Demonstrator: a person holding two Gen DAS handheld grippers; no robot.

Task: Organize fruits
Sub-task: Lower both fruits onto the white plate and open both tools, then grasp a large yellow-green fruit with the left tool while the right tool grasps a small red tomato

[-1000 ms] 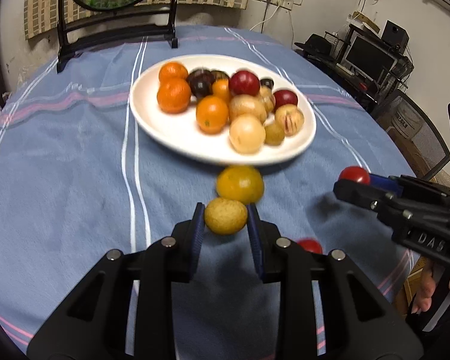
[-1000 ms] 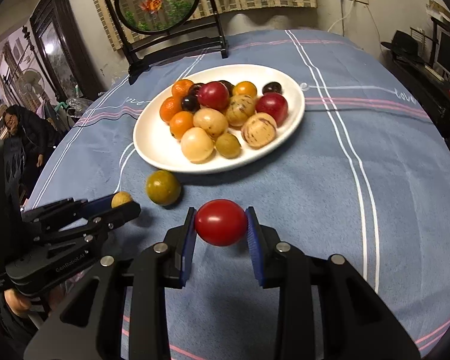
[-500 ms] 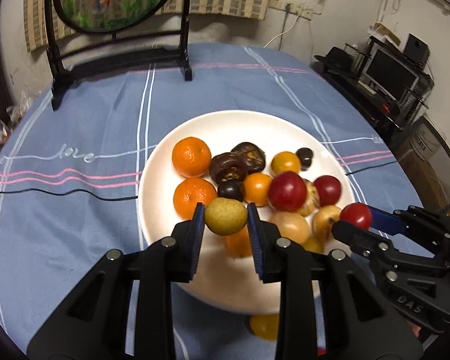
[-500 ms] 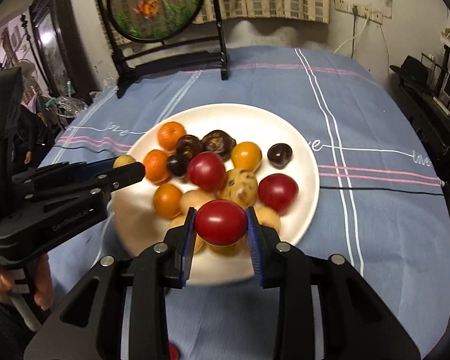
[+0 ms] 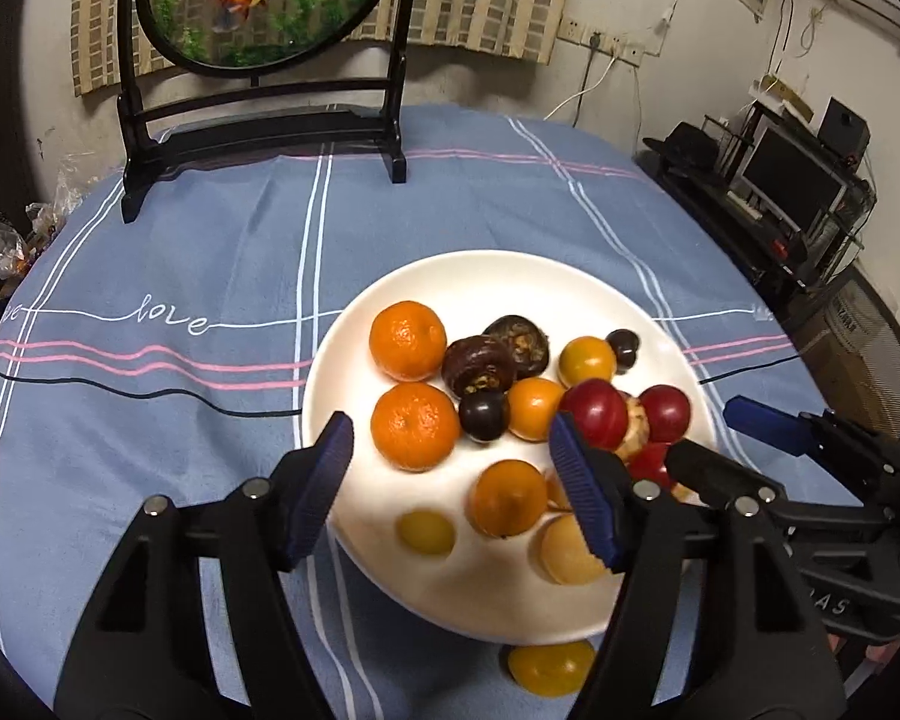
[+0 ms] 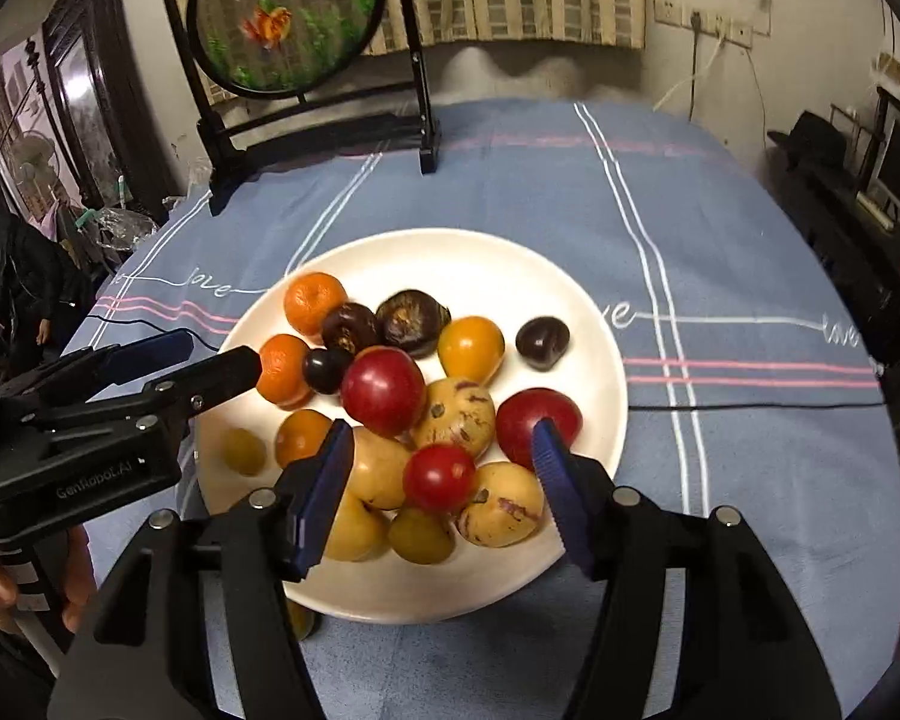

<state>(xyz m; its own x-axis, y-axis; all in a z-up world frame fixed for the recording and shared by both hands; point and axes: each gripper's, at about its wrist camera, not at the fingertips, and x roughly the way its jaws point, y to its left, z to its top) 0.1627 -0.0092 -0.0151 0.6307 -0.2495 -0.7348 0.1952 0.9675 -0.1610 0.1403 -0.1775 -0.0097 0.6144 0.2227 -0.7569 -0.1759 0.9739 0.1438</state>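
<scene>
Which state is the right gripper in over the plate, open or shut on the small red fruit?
Open: the right gripper has just been opening, and the small red fruit sits untouched between its pads.

Fruits (image 6: 384,390) in plate (image 6: 594,324) mid-table (image 6: 720,228), one fruit (image 5: 549,667) on the cloth before it, framed screen (image 5: 258,0) behind.

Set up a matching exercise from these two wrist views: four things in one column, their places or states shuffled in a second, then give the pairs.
1. left gripper
2. small yellow fruit
3. yellow-orange fruit
4. goldfish screen

a. on the blue cloth, just off the plate's near rim
b. standing upright at the table's far edge
c. open, nothing between its pads
d. blurred, on the white plate

Pairs: 1-c, 2-d, 3-a, 4-b
</scene>
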